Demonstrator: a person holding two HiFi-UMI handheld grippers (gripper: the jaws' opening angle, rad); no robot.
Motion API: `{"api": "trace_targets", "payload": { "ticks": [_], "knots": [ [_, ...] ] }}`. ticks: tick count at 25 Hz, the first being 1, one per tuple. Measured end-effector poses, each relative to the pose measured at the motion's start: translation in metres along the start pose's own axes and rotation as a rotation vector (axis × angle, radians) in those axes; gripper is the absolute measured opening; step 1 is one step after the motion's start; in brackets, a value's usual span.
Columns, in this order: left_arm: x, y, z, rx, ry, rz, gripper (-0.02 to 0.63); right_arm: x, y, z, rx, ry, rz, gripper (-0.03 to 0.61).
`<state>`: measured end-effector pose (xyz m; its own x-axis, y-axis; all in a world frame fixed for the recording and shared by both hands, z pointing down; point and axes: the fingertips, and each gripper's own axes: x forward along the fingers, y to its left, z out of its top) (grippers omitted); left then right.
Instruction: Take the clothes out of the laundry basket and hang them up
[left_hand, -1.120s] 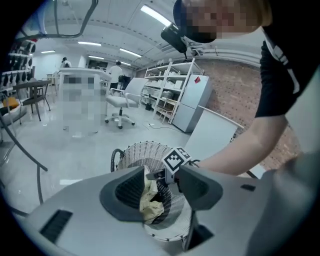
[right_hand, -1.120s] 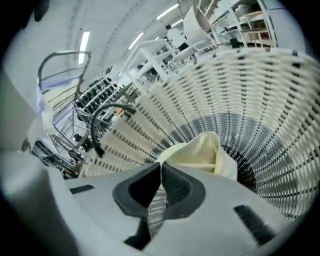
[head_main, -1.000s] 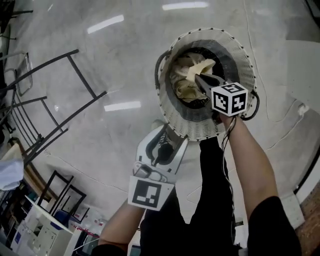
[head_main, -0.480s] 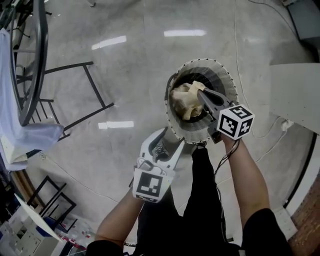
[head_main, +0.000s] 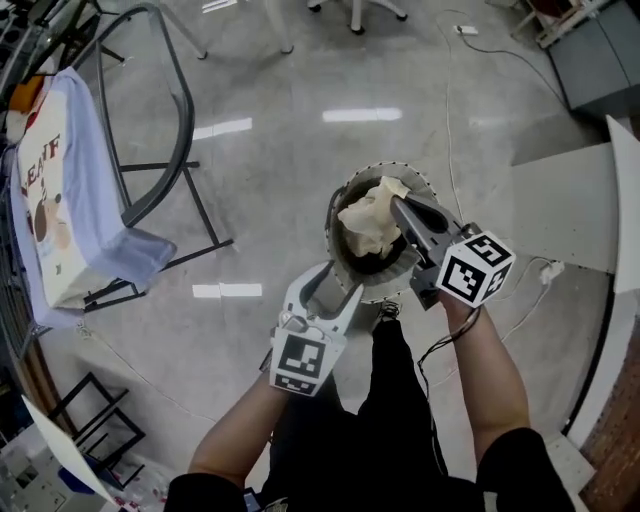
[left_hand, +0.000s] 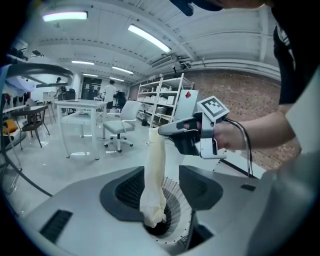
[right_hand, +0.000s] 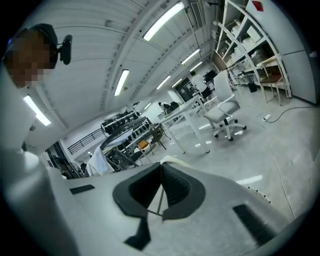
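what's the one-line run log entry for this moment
right gripper: shut on cream garment | left gripper: open, empty | cream garment: hanging over laundry basket | white shirt: on rack

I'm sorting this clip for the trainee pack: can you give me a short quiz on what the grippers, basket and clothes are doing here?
1. True or false: the left gripper is clamped on the cream garment.
2. Where does the garment's lower end hang? A) over the laundry basket's opening B) on the floor beside it C) on a chair seat
3. What hangs on the rack at the left of the head view?
Key: 1 false: its jaws stand open and empty, and the right gripper is shut on the garment. 2 A. 3 a white printed shirt.
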<state>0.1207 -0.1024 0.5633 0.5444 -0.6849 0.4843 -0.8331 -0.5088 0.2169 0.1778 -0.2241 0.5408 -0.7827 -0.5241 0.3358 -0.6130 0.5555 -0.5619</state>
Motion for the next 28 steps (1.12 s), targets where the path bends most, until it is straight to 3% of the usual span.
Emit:
{"api": "trace_targets", "payload": {
  "ticks": [8,17,23,28],
  "knots": [
    [-0.019,-0.04,0.074,0.075,-0.067,-0.023,0.207,-0.061,0.079,0.111,-0.106,-0.113,0.048,0.009],
    [-0.028,-0.063,0.126,0.145,-0.091,-0.015,0.215,-0.116,0.194,0.225,-0.307,-0.216,0.141,0.009],
    [-0.023,-0.054,0.15,0.155,-0.105,0.051,0.221,-0.134,0.263,0.259,-0.423,-0.243,0.205,0.009],
    [-0.014,-0.036,0.165,0.145,-0.115,0.125,0.222,-0.142,0.284,0.267,-0.46,-0.25,0.228,0.009]
  ]
}}
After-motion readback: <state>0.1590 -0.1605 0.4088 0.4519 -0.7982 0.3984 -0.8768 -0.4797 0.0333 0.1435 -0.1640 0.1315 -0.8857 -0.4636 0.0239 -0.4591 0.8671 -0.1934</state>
